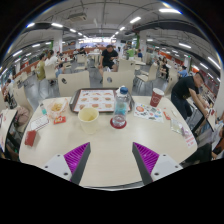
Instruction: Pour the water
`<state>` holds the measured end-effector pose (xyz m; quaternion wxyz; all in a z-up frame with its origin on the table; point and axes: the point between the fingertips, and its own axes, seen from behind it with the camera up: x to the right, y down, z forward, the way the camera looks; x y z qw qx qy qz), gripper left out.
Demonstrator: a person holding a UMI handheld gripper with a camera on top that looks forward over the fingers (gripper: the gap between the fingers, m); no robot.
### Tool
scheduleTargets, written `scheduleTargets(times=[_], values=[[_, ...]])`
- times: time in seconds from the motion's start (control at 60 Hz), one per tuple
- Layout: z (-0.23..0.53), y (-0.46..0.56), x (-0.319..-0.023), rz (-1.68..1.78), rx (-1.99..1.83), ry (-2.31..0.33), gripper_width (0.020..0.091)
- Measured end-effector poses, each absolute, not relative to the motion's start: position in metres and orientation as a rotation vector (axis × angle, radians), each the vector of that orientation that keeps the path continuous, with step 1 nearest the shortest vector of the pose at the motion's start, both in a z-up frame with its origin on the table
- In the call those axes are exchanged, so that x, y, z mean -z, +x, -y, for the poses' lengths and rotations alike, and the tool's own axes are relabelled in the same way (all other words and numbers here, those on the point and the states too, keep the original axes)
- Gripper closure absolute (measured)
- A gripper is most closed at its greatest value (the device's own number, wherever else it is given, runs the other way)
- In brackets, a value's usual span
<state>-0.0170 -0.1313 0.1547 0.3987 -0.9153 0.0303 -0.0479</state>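
Observation:
A clear water bottle (121, 105) with a blue cap stands upright on a small round coaster on the pale round table (110, 150), beyond my fingers. A pale yellow cup (88, 118) sits to its left. A red paper cup (157, 97) stands farther right. My gripper (112, 160) is open over the bare near part of the table, its purple pads (75, 156) wide apart, with nothing between them. The bottle is well ahead of the fingertips.
A tray (97, 99) lies behind the bottle. A food carton (57, 110) and a red packet (31, 137) sit at the left. Small items lie by the red cup at the right. People (184, 95) sit around nearby tables in a canteen.

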Motion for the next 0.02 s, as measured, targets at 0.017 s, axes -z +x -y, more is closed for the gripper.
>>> scheduleTargets(times=[0.017], values=[[0.1310, -0.0169, -0.1557, -0.076, 0.118, -2.311, 0.0253]])
